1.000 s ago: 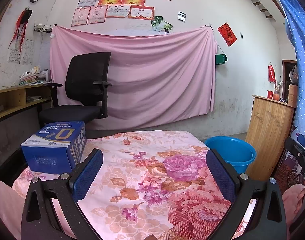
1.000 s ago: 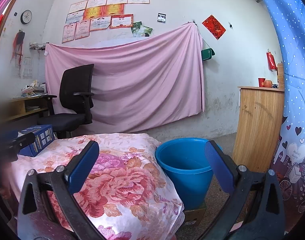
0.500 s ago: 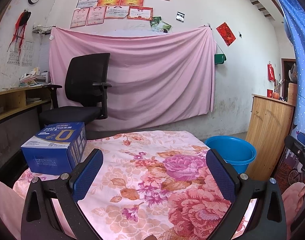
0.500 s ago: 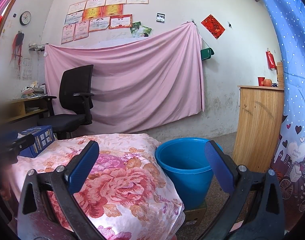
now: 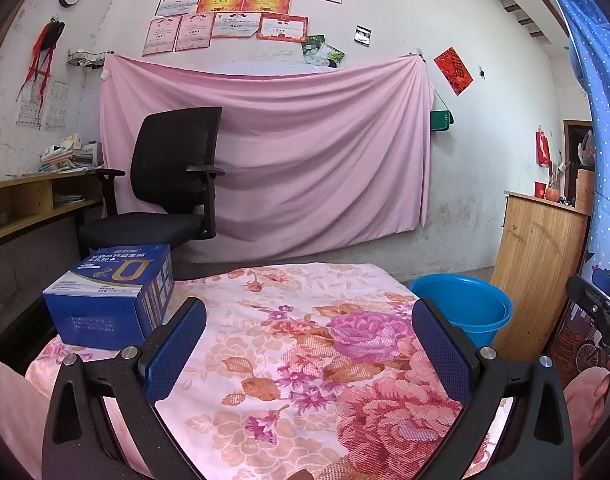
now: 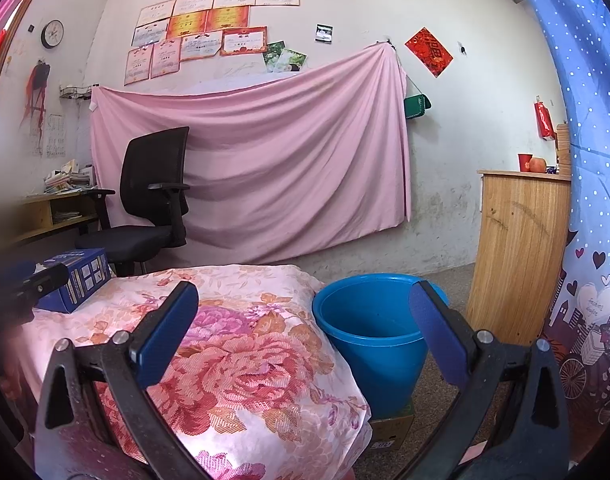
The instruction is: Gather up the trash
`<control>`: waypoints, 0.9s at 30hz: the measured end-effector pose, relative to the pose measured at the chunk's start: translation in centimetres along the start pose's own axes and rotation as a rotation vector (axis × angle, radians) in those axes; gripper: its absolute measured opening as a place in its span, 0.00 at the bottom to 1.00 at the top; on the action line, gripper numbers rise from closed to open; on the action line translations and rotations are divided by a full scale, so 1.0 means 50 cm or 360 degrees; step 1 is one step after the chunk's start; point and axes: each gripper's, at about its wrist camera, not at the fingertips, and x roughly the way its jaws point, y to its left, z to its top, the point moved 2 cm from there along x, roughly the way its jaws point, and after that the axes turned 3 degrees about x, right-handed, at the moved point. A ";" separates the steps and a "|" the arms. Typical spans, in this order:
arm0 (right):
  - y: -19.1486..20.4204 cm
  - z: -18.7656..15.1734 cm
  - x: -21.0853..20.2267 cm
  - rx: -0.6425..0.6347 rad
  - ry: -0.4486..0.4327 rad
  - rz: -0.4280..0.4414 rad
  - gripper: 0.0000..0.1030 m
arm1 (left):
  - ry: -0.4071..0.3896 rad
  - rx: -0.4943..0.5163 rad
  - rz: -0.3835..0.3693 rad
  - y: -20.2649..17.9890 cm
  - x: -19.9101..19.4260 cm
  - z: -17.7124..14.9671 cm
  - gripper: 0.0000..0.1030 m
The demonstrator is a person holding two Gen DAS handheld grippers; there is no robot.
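**Desk:** Item one, grippers?

**Me:** Left gripper [image 5: 307,354]: jaws spread wide, nothing between them, over the near part of the table [image 5: 289,400]. Right gripper [image 6: 305,340]: also spread and empty, at the table's right edge.

**Desk:** Item two, the trash?

**Me:** I take it to be the box [image 5: 111,294]: blue carton, printed lid, corners crisp, lying flat at the far left of the table. It sits left of and beyond my left gripper, just past the left finger. Long axis seems to run left to right, though I cannot tell for sure.

**Desk:** Nearer arm?

**Me:** Left, clearly.

**Desk:** Item three, the bin?

**Me:** Bucket [image 6: 371,330]: blue, open, looks empty, on the floor right of the table, directly ahead of my right gripper.
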 end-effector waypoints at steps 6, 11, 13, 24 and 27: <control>0.001 -0.001 0.002 -0.0005 0.0004 0.0006 1.00 | -0.0002 -0.0002 0.0002 -0.001 0.000 0.000 0.98; 0.002 -0.001 0.003 -0.0003 0.0009 0.0006 1.00 | 0.0002 -0.0004 0.0001 0.002 0.000 -0.002 0.98; 0.001 -0.001 0.003 -0.0003 0.0009 0.0007 1.00 | 0.0002 -0.0004 -0.0001 0.003 -0.001 -0.001 0.98; 0.004 -0.001 0.002 -0.0005 0.0009 0.0005 1.00 | 0.0009 -0.0020 -0.0004 0.009 0.002 -0.001 0.98; 0.005 -0.001 0.002 -0.0004 0.0011 0.0005 1.00 | 0.0012 -0.0020 -0.0005 0.011 0.001 -0.002 0.98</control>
